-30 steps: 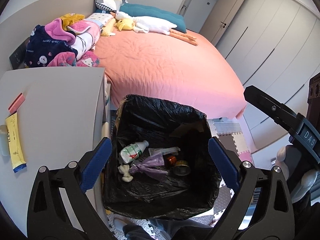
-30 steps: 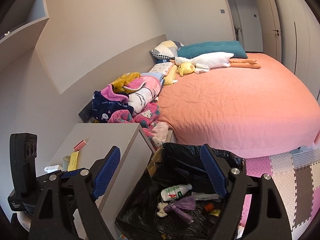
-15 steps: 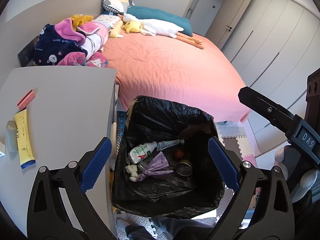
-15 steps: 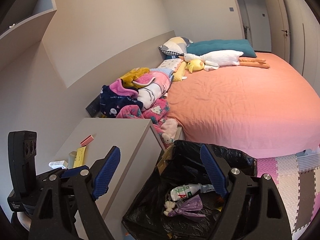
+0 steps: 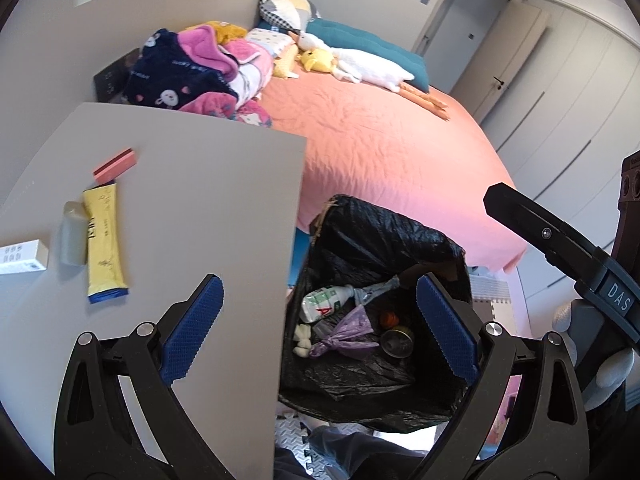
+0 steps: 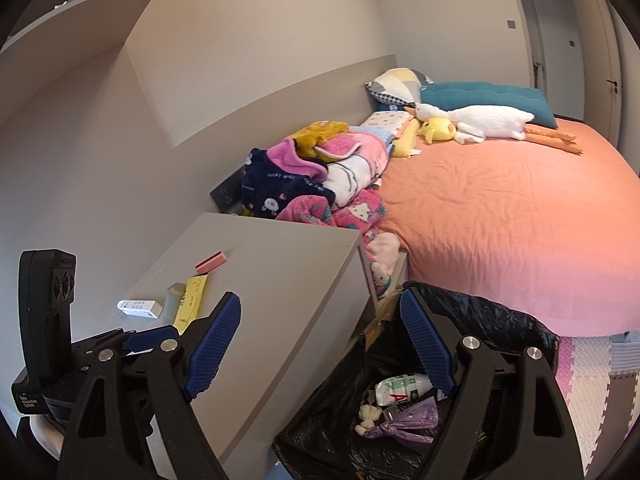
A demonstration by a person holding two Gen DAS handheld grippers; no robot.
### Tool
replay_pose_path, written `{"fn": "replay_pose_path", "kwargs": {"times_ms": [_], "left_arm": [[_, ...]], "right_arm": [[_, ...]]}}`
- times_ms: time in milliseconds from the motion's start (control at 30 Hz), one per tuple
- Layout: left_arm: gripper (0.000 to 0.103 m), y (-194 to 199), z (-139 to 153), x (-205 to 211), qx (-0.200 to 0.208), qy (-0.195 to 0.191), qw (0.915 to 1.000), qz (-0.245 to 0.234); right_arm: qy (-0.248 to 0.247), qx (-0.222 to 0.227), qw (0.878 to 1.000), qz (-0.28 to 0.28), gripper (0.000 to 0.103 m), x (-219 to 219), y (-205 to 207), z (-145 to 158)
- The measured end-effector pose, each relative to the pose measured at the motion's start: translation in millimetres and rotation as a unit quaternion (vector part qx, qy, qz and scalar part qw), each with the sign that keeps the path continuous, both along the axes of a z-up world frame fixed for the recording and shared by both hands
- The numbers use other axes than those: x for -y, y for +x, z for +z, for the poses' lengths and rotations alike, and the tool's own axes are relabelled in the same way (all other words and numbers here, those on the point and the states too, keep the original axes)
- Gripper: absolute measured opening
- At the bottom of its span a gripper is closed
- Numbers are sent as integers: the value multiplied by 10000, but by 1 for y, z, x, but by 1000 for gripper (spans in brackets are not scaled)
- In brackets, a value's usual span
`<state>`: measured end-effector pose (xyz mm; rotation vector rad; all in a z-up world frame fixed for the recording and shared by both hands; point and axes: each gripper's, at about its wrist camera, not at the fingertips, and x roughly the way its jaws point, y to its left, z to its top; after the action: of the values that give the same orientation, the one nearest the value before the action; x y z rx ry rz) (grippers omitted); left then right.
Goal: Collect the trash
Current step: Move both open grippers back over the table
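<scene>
A bin lined with a black bag (image 5: 384, 236) (image 6: 492, 316) stands between the grey cabinet and the bed. It holds a white bottle (image 5: 324, 302) (image 6: 400, 390), a knotted purple bag (image 5: 344, 338) (image 6: 408, 424), a tin can (image 5: 396, 343) and white scraps. On the grey cabinet top (image 5: 200, 200) (image 6: 280, 272) lie a yellow sachet (image 5: 103, 240) (image 6: 192, 300), a pink block (image 5: 116, 165) (image 6: 211, 262), a small pale bottle (image 5: 74, 236) and a white box (image 5: 22, 256) (image 6: 140, 308). My left gripper (image 5: 320, 330) is open and empty, straddling the cabinet edge and the bin. My right gripper (image 6: 320, 344) is open and empty too.
A bed with an orange-pink sheet (image 5: 380, 152) (image 6: 500, 220) fills the far side, with piled blankets (image 5: 192, 72), pillows and a plush goose (image 6: 480, 120). Foam floor mats (image 6: 592, 380) lie to the right. Wardrobe doors (image 5: 560, 92) stand beyond. A wall shelf (image 6: 80, 8) hangs above the cabinet.
Both grippers have shifted left toward the cabinet. More of the cabinet top and its items now shows, and the bin sits further right in both views. Both stayed open.
</scene>
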<state>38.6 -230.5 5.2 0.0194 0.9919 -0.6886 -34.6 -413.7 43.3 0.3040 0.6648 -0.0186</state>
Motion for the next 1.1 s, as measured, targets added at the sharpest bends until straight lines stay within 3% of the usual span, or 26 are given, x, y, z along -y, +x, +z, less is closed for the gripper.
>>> {"fn": "replay_pose_path", "kwargs": {"times_ms": [467, 1100], "left_arm": [[94, 15, -1, -58, 22, 29, 9971, 764], [94, 27, -15, -137, -140, 94, 9851, 1713]], "right_arm": [[19, -49, 9972, 749, 82, -52, 39, -4], [-7, -256, 9862, 1634, 82, -125, 87, -20]]}}
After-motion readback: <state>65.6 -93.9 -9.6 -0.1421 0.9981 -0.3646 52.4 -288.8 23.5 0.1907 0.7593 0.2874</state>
